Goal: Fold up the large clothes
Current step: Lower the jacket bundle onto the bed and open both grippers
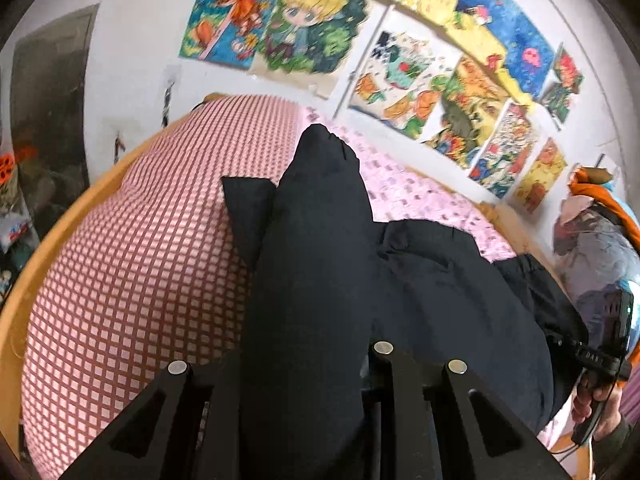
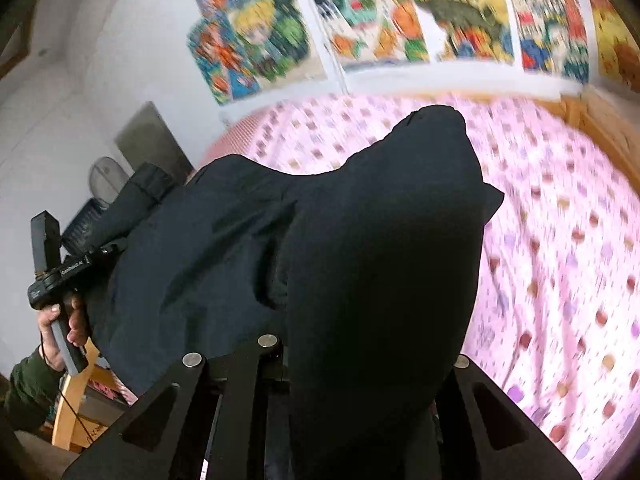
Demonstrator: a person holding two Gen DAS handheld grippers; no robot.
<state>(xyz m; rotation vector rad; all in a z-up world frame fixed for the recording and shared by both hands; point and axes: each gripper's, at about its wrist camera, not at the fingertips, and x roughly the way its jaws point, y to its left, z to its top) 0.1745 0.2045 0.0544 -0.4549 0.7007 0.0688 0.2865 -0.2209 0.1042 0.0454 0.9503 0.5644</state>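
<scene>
A large dark navy garment [image 1: 320, 264] hangs between both grippers above the bed. My left gripper [image 1: 308, 364] is shut on one part of it, and the cloth drapes forward over the fingers and hides their tips. My right gripper [image 2: 360, 356] is shut on another part of the garment [image 2: 380, 248], which bulges over its fingers. The right gripper shows at the right edge of the left wrist view [image 1: 600, 356], and the left gripper at the left of the right wrist view [image 2: 60, 276], each held by a hand.
The bed has a pink sheet with small patches [image 2: 560, 240] and a red-and-white checked cover [image 1: 132, 264], inside a wooden frame [image 1: 48, 248]. Colourful drawings [image 1: 440, 92] cover the white wall behind. A heap of clothes [image 1: 596, 248] lies at the right.
</scene>
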